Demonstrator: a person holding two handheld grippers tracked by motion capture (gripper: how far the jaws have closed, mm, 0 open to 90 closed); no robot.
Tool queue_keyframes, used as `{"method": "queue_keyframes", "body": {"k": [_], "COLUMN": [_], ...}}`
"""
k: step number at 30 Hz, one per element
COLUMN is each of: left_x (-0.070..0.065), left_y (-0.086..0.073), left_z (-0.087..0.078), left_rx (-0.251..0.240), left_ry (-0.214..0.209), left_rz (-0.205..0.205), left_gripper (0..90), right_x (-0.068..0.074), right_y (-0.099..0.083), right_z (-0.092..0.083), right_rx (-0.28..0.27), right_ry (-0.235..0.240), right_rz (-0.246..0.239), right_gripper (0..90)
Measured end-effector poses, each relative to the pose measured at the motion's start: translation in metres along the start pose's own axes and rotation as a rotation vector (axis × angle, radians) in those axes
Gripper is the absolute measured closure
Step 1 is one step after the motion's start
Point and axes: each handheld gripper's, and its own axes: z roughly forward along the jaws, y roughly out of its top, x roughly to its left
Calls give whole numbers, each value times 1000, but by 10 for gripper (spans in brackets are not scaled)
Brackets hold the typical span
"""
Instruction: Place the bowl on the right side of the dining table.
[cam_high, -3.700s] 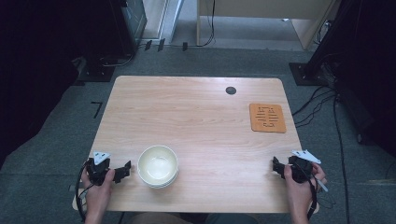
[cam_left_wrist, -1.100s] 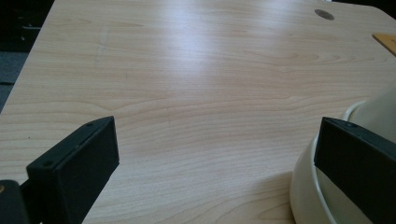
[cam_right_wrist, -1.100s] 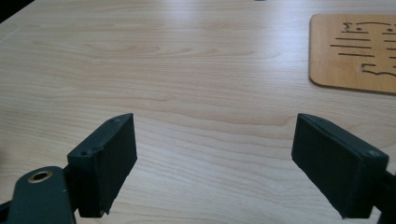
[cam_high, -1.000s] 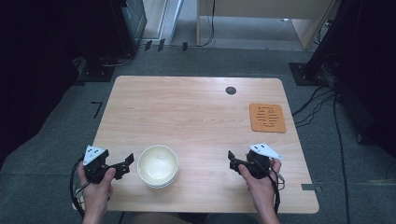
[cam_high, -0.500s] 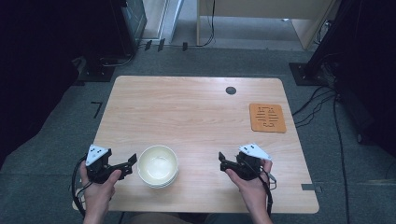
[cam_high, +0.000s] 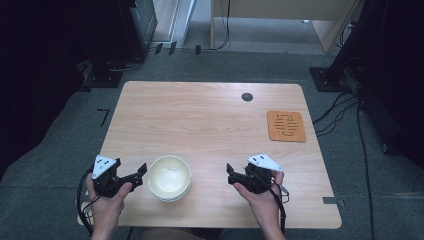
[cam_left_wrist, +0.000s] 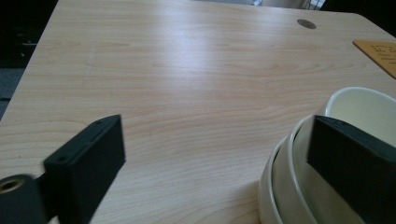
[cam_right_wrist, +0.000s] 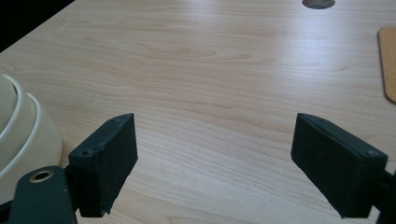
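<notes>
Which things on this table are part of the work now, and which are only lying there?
Part of the work:
- stacked cream bowls
- left gripper, jaws open beside the bowls' rim
- right gripper, jaws open, apart from the bowls

Only lying there:
- orange mat
- round dark hole in the table

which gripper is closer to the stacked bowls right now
The left gripper: its jaw tip sits right at the rim of the cream stacked bowls, while the right gripper is apart from them with bare table between.

Left hand-held gripper (cam_left_wrist: 212, 163), jaws spread wide above the pale wooden tabletop (cam_left_wrist: 187, 70); right jaw overlaps the rim of the stacked cream ceramic bowls (cam_left_wrist: 299, 186).
</notes>
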Motion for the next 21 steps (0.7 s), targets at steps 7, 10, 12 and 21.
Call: {"method": "queue_keyframes", "body": {"k": [7, 10, 12, 21], "left_x": [-4, -7, -9, -21], "left_y": [1, 1, 1, 0], "left_z": [-1, -1, 0, 2], "left_rx": [-1, 2, 2, 18], "left_ry": [-12, -21, -33, -65], "left_rz": [7, 9, 10, 47], "left_gripper": [0, 0, 0, 0], "right_x": [9, 12, 15, 27], "right_y": [-1, -2, -1, -1], "right_z": [3, 3, 4, 4], "right_rx": [9, 11, 12, 10], "right_ry": [14, 23, 30, 48], "right_rz": [-16, -15, -10, -27], "right_gripper": [144, 144, 145, 155]}}
